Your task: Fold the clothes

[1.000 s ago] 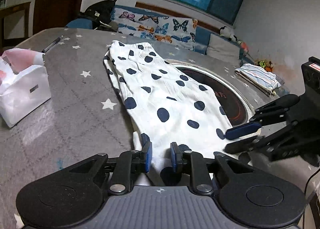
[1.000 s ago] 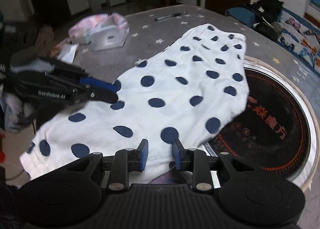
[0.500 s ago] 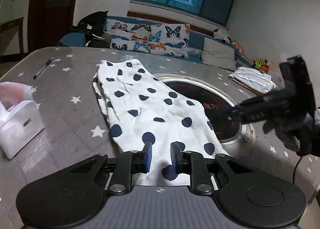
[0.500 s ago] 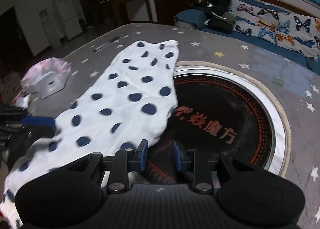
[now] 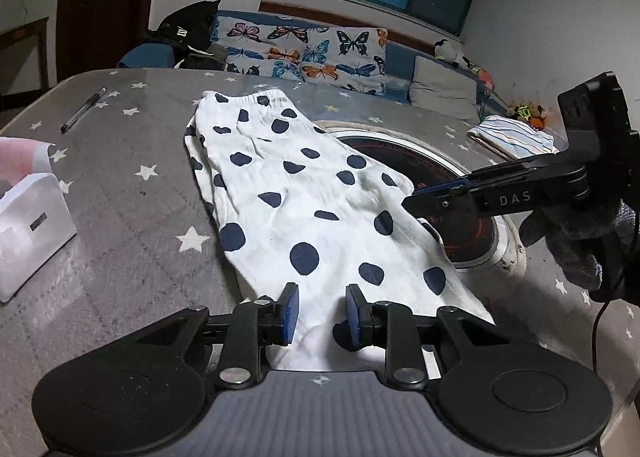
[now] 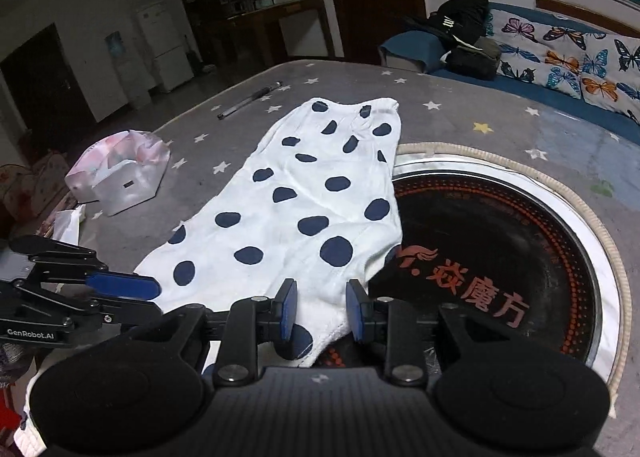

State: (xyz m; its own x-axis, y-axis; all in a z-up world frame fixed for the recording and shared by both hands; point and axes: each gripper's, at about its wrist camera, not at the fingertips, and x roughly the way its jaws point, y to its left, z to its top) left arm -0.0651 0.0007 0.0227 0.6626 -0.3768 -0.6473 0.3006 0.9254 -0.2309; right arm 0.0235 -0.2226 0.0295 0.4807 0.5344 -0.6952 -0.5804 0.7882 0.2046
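Note:
White trousers with dark blue dots [image 5: 304, 193] lie folded lengthwise on the grey star-patterned table [image 5: 132, 217], waistband at the far end. They also show in the right wrist view [image 6: 304, 201]. My left gripper [image 5: 318, 311] is open over the near hem, fingers either side of the cloth. My right gripper [image 6: 320, 309] is open at the near right corner of the cloth. In the left wrist view it [image 5: 448, 193] hovers at the cloth's right edge. The left gripper shows at the left of the right wrist view [image 6: 124, 289].
A round black cooktop [image 6: 500, 253] is set in the table, partly under the trousers. A white box [image 5: 28, 217] stands at the left, a pen [image 5: 82, 109] beyond it. A folded striped cloth [image 5: 512, 137] lies far right. A butterfly sofa [image 5: 312, 53] stands behind.
Both grippers have pulled back and risen from the trousers' near end. The right gripper swung out over the cooktop, then returned to the cloth's corner. The trousers lie flat as before.

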